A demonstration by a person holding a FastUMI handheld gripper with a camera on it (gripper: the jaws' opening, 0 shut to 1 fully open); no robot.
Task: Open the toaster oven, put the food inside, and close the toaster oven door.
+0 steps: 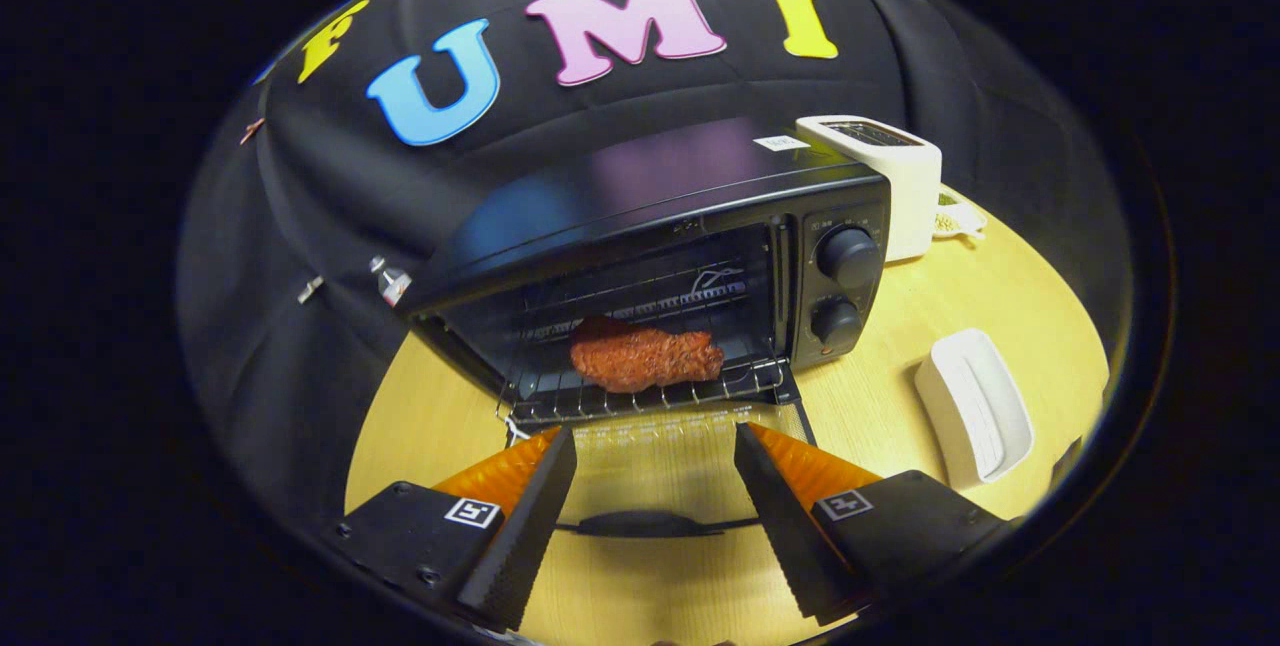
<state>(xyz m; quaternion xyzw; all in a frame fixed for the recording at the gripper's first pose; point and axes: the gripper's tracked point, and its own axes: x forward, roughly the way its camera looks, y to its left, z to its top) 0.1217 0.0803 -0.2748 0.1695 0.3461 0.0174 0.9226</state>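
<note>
A black toaster oven (690, 226) stands on the wooden table with its glass door (655, 456) folded down flat toward me. A brown piece of fried food (645, 356) lies on the wire rack (640, 396) inside the oven. My gripper (655, 438) is open, its two fingers spread wide above the lowered door. The door's black handle (645, 524) runs across between the fingers, near their base. Neither finger touches the food, which lies a short way beyond the fingertips.
Two black knobs (845, 256) sit on the oven's right panel. A white pop-up toaster (890, 176) stands behind the oven's right corner. A white oblong dish (975, 406) lies on the table (880, 376) to the right of the door.
</note>
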